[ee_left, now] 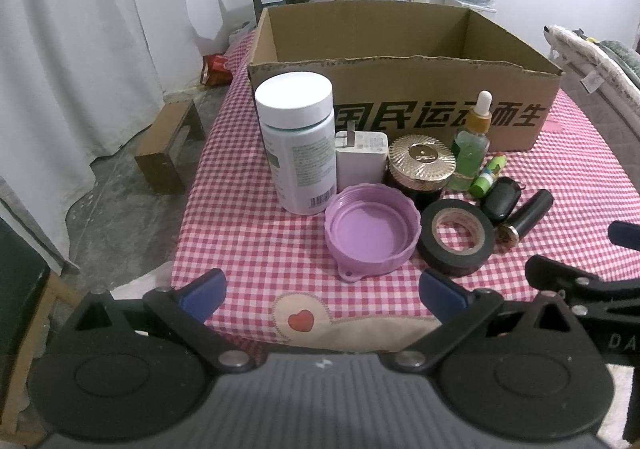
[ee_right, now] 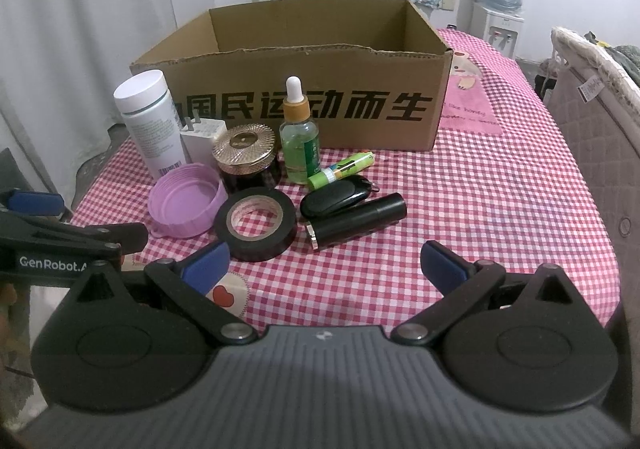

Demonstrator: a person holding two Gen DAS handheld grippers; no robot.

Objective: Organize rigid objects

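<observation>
Left wrist view: left gripper (ee_left: 322,295) is hanging wide open, gripping nothing, with the lid (ee_left: 372,235) sitting just ahead and the tape (ee_left: 458,237) ahead-right.

Right wrist view: right gripper (ee_right: 324,265) is also gaping empty, tape (ee_right: 256,223) lying ahead-left, box (ee_right: 304,89) sitting further back.

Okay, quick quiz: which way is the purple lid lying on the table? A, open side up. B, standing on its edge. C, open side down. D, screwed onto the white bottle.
A: the purple lid shows its hollow inside facing up, resting flat on the table beside the white bottle, which wears its own white cap.
</observation>
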